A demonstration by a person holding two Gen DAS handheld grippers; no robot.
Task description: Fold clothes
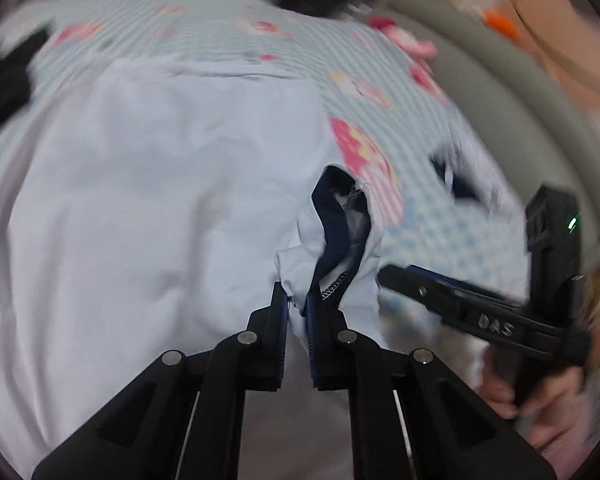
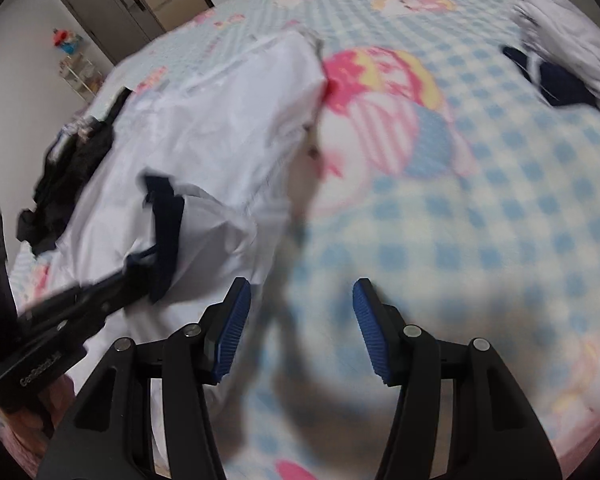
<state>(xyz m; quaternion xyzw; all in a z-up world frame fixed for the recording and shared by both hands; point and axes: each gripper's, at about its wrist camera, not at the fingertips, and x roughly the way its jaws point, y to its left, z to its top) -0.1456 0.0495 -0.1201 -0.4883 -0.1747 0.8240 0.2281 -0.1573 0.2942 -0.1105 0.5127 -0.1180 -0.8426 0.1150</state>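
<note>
The left gripper point(image 1: 296, 312) sits at the lower centre of its own view, jaws nearly closed on a bunched bit of the white garment point(image 1: 152, 184) right where its navy trim point(image 1: 336, 236) curls up. The garment spreads across the left and middle of that view over a checked bedsheet point(image 1: 440, 236) with pink cartoon prints. The right gripper point(image 2: 302, 324), low in the right wrist view, stands about half open with nothing between its blue pads point(image 2: 232, 324); only sheet lies under it, the garment's edge just to its left.

The pinch looks shallow and close to the hem, so a pull could let the thin cloth slip out, or drag only one layer and leave the fold skewed. With just one corner held, the rest may trail and crease. A dark pile of clothes point(image 2: 72, 172) at the left of the right wrist view lies beside the garment and could be swept along.
</note>
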